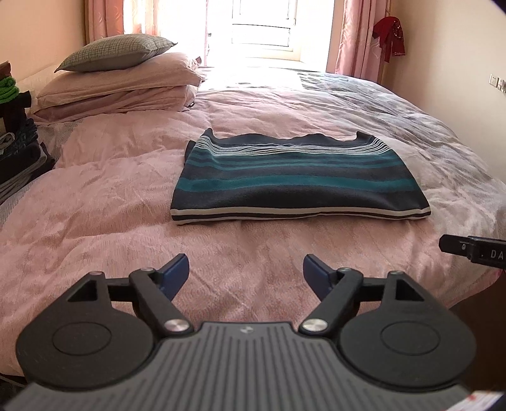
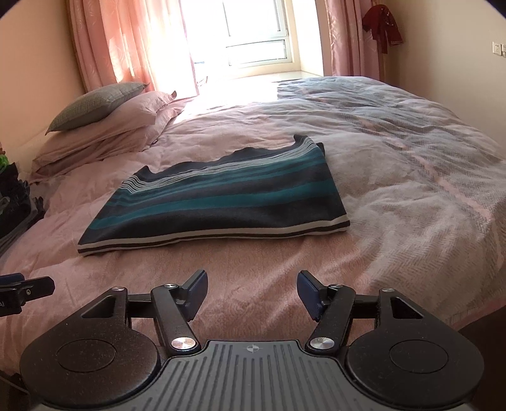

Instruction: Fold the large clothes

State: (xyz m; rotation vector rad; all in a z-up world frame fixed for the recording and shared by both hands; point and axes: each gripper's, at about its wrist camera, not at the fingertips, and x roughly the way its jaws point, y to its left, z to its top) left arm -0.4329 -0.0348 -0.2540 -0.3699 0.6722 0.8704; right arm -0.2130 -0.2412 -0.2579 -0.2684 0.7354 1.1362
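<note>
Striped sweater (image 1: 297,180) lies folded on the bed (image 1: 110,202); both tongs, left (image 1: 246,274) and right (image 2: 252,292), gape empty short of it. Careless grabbing could unravel its layers.

backlit, window (image 1: 262,28) blown out | fisheye warp, dark corners

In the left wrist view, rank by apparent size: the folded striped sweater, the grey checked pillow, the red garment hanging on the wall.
1. Folded teal-and-navy striped sweater, though it lies nearest the camera.
2. Grey checked pillow.
3. Red garment hanging on the wall, farthest away, so its true size is unsure.
</note>
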